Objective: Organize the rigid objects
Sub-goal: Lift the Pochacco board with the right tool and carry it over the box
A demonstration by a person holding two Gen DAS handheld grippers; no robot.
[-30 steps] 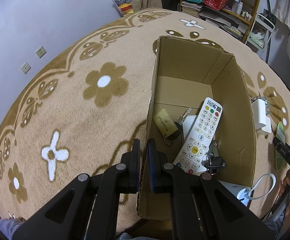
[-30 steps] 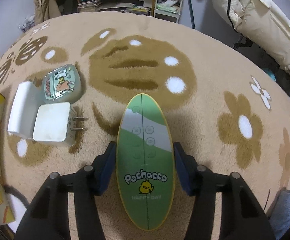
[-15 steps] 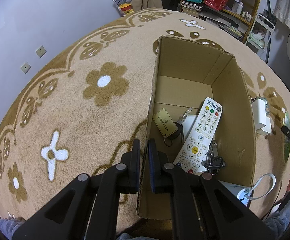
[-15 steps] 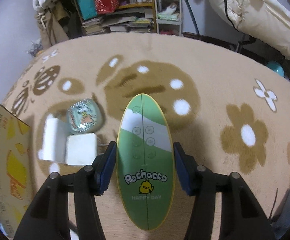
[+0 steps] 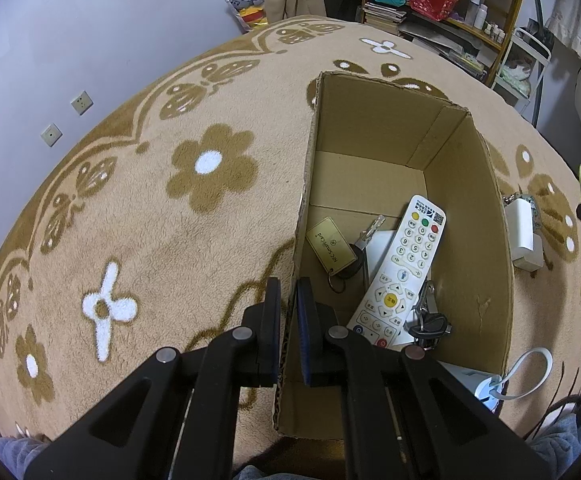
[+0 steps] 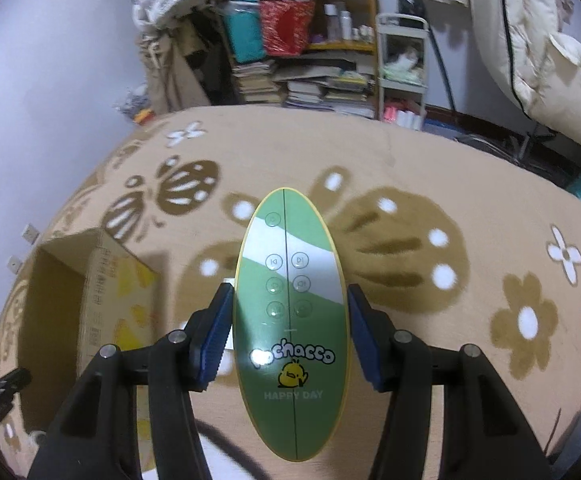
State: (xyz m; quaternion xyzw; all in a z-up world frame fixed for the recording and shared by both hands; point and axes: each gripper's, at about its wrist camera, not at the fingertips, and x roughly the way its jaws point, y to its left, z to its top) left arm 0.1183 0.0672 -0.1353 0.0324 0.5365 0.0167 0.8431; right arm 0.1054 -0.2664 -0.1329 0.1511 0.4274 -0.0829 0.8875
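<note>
Gripping the near left wall of the cardboard box [image 5: 462, 216], our left gripper [image 5: 289, 304] is pinching that wall between its two pads, one finger outside over the carpet [image 5: 130, 220] and one inside the box. We are keeping the box upright and open-topped on the carpet.

Inside, nearest the left gripper, we are noting a white remote control [image 5: 400, 276] lying lengthwise on a white card, with a bunch of dark keys [image 5: 426, 322] touching its near right end. Just to its left we are seeing a key with a gold tag [image 5: 330, 245]. The far half of the box floor is showing bare cardboard.

Outside the right wall, near its close corner, a white looped cable [image 5: 528, 368] is lying on the carpet. Farther along that wall, a white charger plug [image 5: 522, 232] is resting just beside the box.

In the right wrist view, our right gripper [image 6: 290, 328] is clamping a green oval speaker [image 6: 290, 304] by its long edges, both blue pads pressing on its sides. We are holding it clear of the carpet, its printed face towards the camera and its narrow tip pointing away. The box [image 6: 90, 304] is sitting low to the left of it, apart from it.

Beyond the carpet we are recording a cluttered bookshelf [image 6: 314, 60] against the far wall.
</note>
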